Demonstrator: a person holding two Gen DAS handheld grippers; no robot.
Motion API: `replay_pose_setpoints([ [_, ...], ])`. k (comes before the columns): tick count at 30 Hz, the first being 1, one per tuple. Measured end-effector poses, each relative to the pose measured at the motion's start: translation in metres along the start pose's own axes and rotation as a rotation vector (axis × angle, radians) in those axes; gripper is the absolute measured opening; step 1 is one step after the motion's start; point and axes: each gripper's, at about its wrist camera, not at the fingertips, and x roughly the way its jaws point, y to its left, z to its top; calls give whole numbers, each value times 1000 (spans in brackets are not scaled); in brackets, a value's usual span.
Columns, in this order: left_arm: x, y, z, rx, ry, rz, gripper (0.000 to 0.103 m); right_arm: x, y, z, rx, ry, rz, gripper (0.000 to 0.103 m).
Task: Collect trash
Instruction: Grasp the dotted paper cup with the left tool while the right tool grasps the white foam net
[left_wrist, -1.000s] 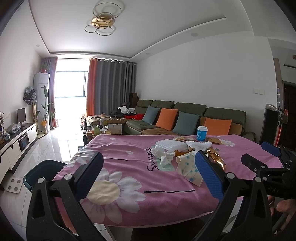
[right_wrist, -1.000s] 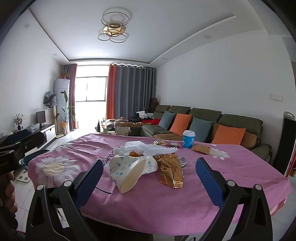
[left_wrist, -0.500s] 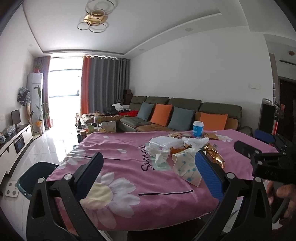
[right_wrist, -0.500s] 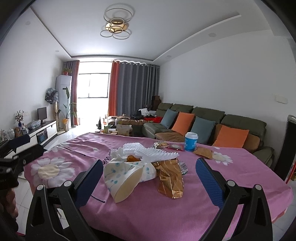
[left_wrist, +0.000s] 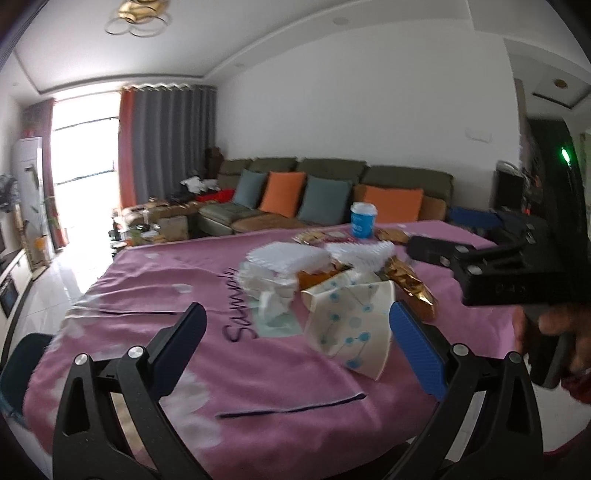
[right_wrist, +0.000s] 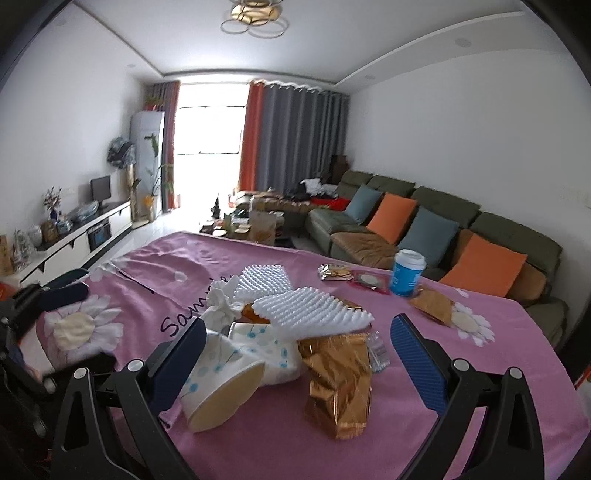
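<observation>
A pile of trash lies mid-table on the pink flowered cloth (left_wrist: 184, 273). It holds a crushed paper cup with blue dots (left_wrist: 351, 325) (right_wrist: 221, 384), a crumpled tissue (left_wrist: 273, 299) (right_wrist: 221, 299), white foam sheets (left_wrist: 288, 258) (right_wrist: 310, 310) and a gold foil bag (left_wrist: 406, 284) (right_wrist: 340, 380). My left gripper (left_wrist: 299, 336) is open just short of the paper cup, with nothing held. My right gripper (right_wrist: 299, 350) is open too; its fingers straddle the cup and the gold bag from the near side, touching neither.
A blue lidded cup (right_wrist: 406, 273) and small flat wrappers (right_wrist: 336, 271) (right_wrist: 432, 304) lie beyond the pile. A dark green bin (left_wrist: 22, 362) stands on the floor at the table's left corner. A sofa (right_wrist: 424, 206) lies beyond the table. A hand (left_wrist: 554, 332) holds the right gripper.
Both grippers have moved forward toward the trash pile and tilted down, so the pile looks larger. Both stay open. The trash has not moved.
</observation>
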Motion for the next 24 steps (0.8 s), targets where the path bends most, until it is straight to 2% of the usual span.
replay_pose_setpoints([
  [8, 67, -29, -7, 100, 159, -81, 97, 45, -4, 17, -95, 107, 39, 96],
  [14, 94, -39, -11, 152, 213, -103, 97, 71, 6, 20, -181, 179, 51, 96],
  [17, 99, -35, -13, 133, 241, -136, 96, 78, 12, 21, -240, 195, 38, 95],
  [20, 107, -32, -17, 122, 272, -162, 83, 88, 16, 20, -282, 235, 33, 83],
  [23, 110, -28, -20, 104, 294, -171, 78, 93, 17, 17, -310, 266, 23, 72],
  [24, 115, -24, -20, 101, 294, -172, 77, 95, 17, 16, -313, 278, 24, 63],
])
